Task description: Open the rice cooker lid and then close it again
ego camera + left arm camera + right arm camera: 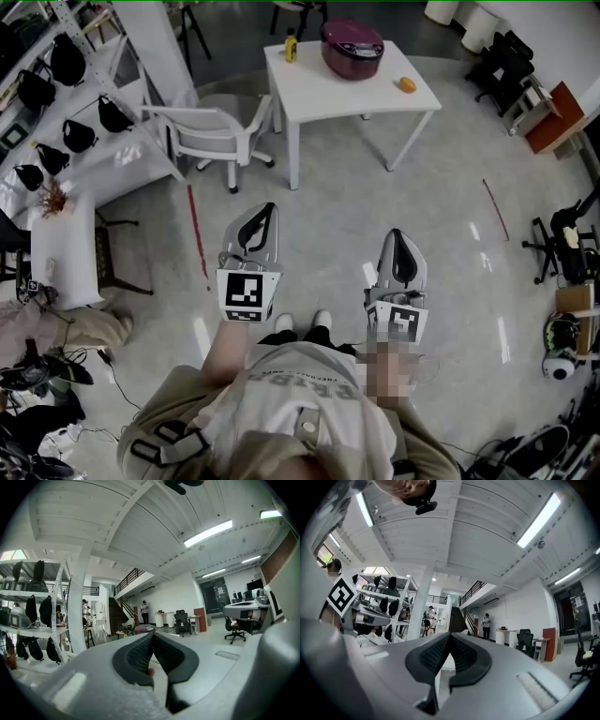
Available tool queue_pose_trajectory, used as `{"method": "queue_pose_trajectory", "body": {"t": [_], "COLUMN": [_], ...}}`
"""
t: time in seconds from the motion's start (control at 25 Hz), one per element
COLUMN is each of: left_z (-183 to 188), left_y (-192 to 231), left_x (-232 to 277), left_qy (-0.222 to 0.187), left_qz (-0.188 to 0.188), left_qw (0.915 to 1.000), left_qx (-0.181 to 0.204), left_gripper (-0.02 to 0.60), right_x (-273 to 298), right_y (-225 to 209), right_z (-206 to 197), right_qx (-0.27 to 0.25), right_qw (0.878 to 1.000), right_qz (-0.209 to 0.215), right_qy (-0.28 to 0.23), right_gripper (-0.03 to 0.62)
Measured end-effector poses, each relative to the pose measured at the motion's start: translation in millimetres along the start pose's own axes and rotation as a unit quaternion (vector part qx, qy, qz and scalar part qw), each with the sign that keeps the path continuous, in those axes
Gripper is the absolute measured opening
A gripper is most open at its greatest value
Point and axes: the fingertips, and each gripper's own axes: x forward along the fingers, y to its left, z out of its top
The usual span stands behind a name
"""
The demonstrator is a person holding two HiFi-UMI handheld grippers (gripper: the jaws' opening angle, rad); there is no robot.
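Observation:
A maroon rice cooker with its lid down sits on a white table at the far side of the room. Both grippers are held low, close to the person's body and well short of the table. My left gripper is shut with nothing in it; in the left gripper view its tips meet, and the rice cooker shows small just above them. My right gripper is shut and empty too, its tips closed in the right gripper view.
A white chair stands left of the table. On the table are a small yellow bottle and an orange item. White shelving with black bags lines the left. Red tape strips mark the floor; gear clutters the right.

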Motion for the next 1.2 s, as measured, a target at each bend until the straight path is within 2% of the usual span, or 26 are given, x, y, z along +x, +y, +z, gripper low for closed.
{"method": "queue_pose_trajectory", "body": {"t": [0.16, 0.2, 0.24, 0.32, 0.44, 0.56, 0.84, 1.04, 1.2], "left_z": [6, 8, 10, 14, 17, 19, 25, 23, 26], "left_y": [1, 0, -2, -7, -18, -32, -65, -91, -105], "left_x": [8, 11, 14, 22, 35, 47, 74, 93, 99], "left_qy": [-0.011, -0.014, -0.017, -0.020, -0.017, -0.016, -0.014, -0.002, 0.002], "left_qz": [0.011, 0.014, 0.014, 0.007, -0.011, -0.020, -0.021, -0.043, -0.035], "left_qw": [0.9999, 0.9998, 0.9998, 0.9997, 0.9997, 0.9997, 0.9997, 0.9991, 0.9993], "left_qx": [0.007, 0.007, 0.003, -0.009, -0.014, -0.007, 0.005, -0.002, 0.013], "left_gripper": [0.012, 0.012, 0.026, 0.141, 0.240, 0.261, 0.262, 0.262, 0.262], "right_x": [7, 9, 11, 16, 22, 25, 31, 36, 35], "right_y": [-8, -10, -14, -22, -35, -50, -88, -111, -127], "right_z": [2, 2, 2, 2, 1, -2, -6, -13, -18], "right_qx": [0.015, 0.022, 0.029, 0.037, 0.041, 0.045, 0.046, 0.047, 0.053], "right_qw": [1.000, 1.000, 0.999, 0.999, 0.999, 0.999, 0.998, 0.998, 0.998], "right_qz": [0.009, 0.014, 0.017, 0.018, 0.014, 0.015, 0.024, 0.032, 0.036], "right_qy": [-0.013, -0.015, -0.016, -0.017, -0.017, -0.019, -0.025, -0.024, -0.024], "right_gripper": [0.016, 0.092, 0.138, 0.205, 0.284, 0.295, 0.296, 0.296, 0.296]}}
